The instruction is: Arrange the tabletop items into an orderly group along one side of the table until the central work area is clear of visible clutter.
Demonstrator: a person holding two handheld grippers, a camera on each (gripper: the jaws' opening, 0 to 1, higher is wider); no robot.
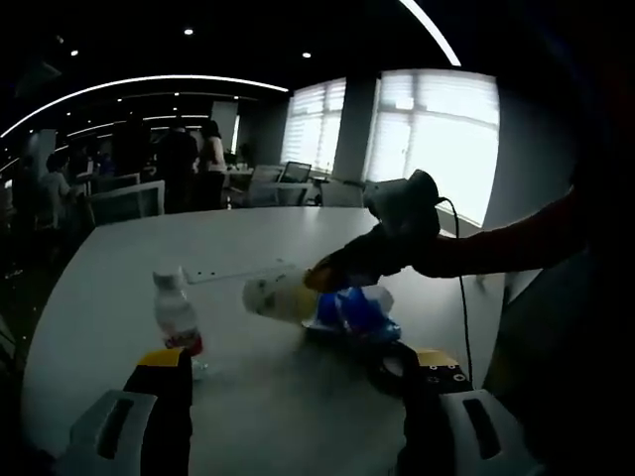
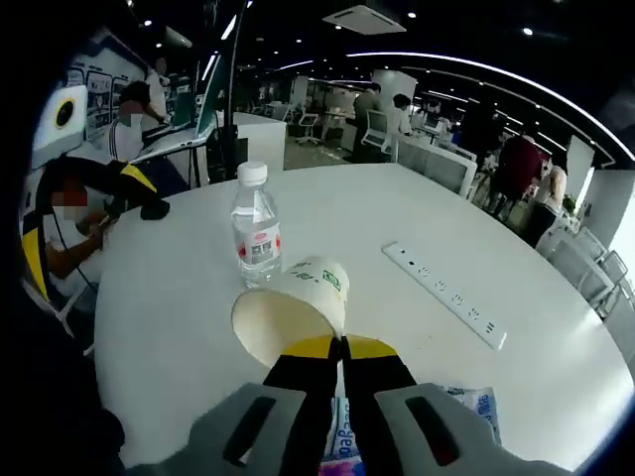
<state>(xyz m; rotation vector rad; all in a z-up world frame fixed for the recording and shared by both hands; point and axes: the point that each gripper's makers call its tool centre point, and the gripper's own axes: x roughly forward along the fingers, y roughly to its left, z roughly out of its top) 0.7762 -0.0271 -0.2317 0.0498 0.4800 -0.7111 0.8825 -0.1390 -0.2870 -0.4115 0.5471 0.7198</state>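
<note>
The right gripper (image 2: pixel 340 345) pinches the paper cup (image 2: pixel 290 309) rim; the left gripper (image 1: pixel 298 372) gapes; bottle (image 2: pixel 256 227), power strip (image 2: pixel 446 294), seemingly blue packet (image 1: pixel 355 315) remain scattered.

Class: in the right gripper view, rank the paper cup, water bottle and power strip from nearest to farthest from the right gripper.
1. Paper cup: pinched at the right gripper.
2. Water bottle: just beyond, slightly left.
3. Power strip: off right, roughly as far; too close to call.

blue packet (image 2: pixel 474 405): white letters, partly hidden, roughly "ge" legible | water bottle (image 2: pixel 256 227): red-and-white label, print too small to read | paper cup (image 2: pixel 294 307): green mark, unreadable | power strip (image 2: pixel 444 293): no legible text
</note>
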